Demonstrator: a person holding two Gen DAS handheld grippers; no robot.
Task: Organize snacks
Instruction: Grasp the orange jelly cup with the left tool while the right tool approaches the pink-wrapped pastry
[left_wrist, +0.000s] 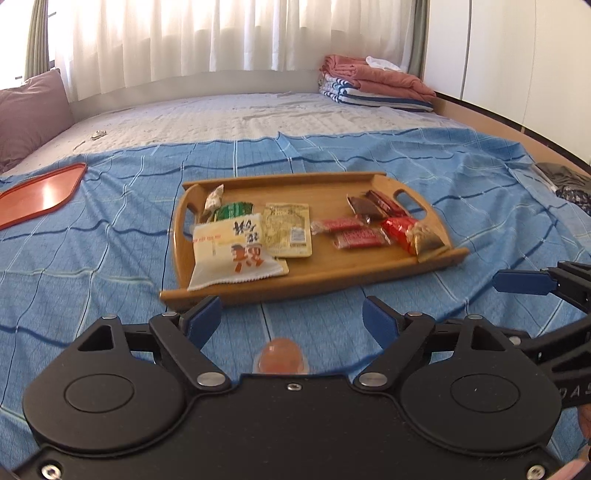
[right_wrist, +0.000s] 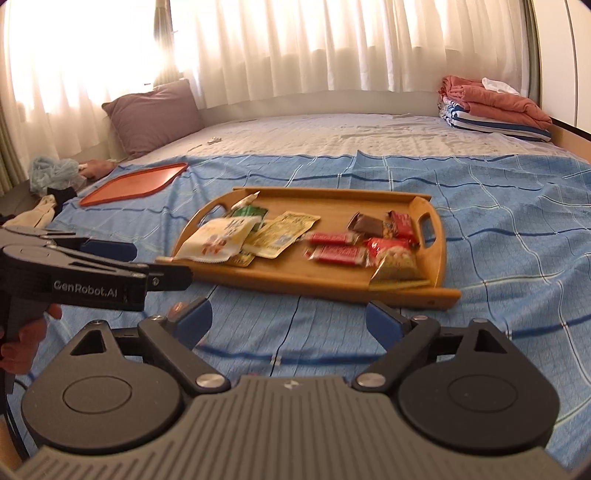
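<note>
A wooden tray (left_wrist: 332, 266) lies on the blue checked bedspread and holds several snacks. At its left are a white bag with red characters (left_wrist: 231, 254), a green packet (left_wrist: 232, 210) and a yellow-green packet (left_wrist: 288, 229). At its right are red bars (left_wrist: 343, 224), a brown chocolate (left_wrist: 364, 208) and a red-and-gold bag (left_wrist: 410, 232). My left gripper (left_wrist: 291, 314) is open just short of the tray's front rim. A small orange jelly cup (left_wrist: 280, 356) sits on the bedspread below its jaws, untouched. My right gripper (right_wrist: 288, 317) is open and empty, in front of the tray (right_wrist: 295, 273).
An orange tray (right_wrist: 136, 182) lies far left on the bedspread. A purple pillow (right_wrist: 155, 110) and loose clothes (right_wrist: 51, 173) are beyond it. Folded blankets (left_wrist: 373, 85) are stacked at the back right. The left gripper (right_wrist: 147, 260), held in a hand, is close on the right gripper's left.
</note>
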